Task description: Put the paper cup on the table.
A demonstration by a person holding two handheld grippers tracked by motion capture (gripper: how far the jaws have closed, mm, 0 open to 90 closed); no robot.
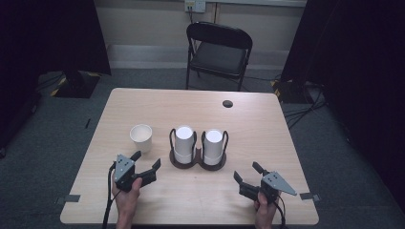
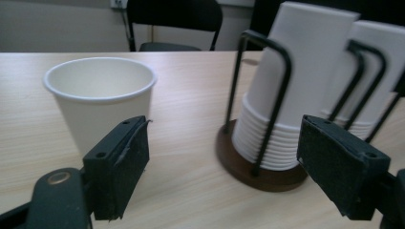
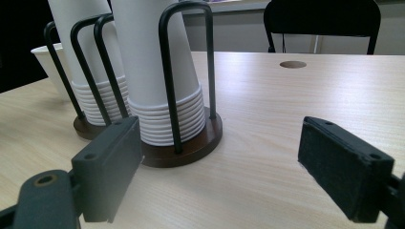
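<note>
Nearest the camera in the high view, two hands each hold a tool at the near edge of the surface (image 1: 267, 119). Left tool (image 1: 145, 161): jaws spread wide, nothing between them, pointing toward the single paper cup (image 1: 141, 137). In the left gripper view the cup stands upright, mouth up, behind the left pad (image 2: 119, 171), and the pad does not appear to touch it. The cup sits on the left part of the surface, just beside the left end of the cup holder (image 1: 197, 162) and apart from it.

Centre: the holder is a dark double base with black wire loops. It carries the left cup stack (image 1: 184, 142) and the right cup stack (image 1: 213, 144), both upside down.

Right tool (image 1: 247, 174): jaws spread wide and empty, resting near the surface, aimed at the right stack.

Judged step: grasping the loose cup with the left tool. To do it well:
1. Swing the left tool leftward until the cup wall is centred between both pads.
2. Approach level, at mid-height of the cup.
3. Close gently; a thin paper wall probably buckles under a hard squeeze.
4. Keep clear of the wire loops nearby.
</note>
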